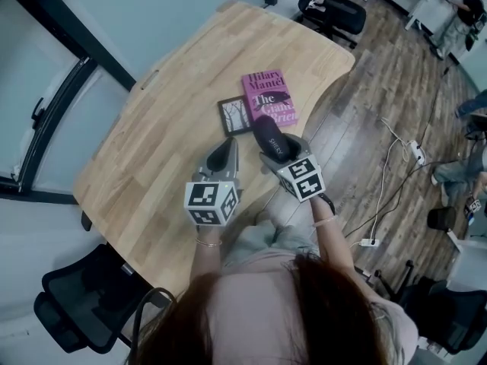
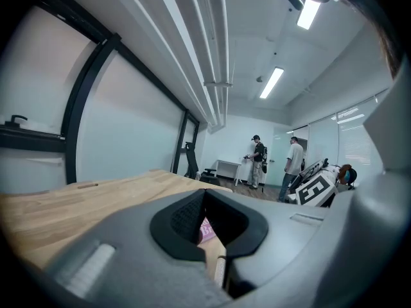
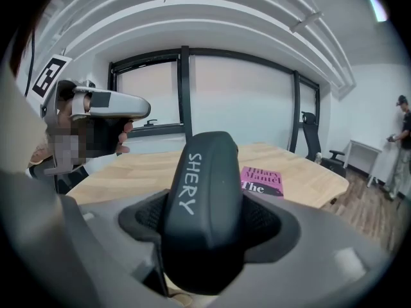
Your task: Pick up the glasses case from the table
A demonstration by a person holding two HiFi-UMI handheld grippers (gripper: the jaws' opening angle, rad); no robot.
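The glasses case is dark and rounded, with "SHERY" printed on it. My right gripper is shut on it and holds it above the wooden table, near the front edge. In the right gripper view the case fills the space between the jaws of the right gripper. My left gripper hovers just left of it, jaws together and holding nothing. In the left gripper view the left gripper shows its pads closed up over the tabletop.
A pink book lies on the table beyond the case, with a small black-framed tablet on its left. Black office chairs stand at the near left and far side. Cables trail over the floor at right. Two people stand far off.
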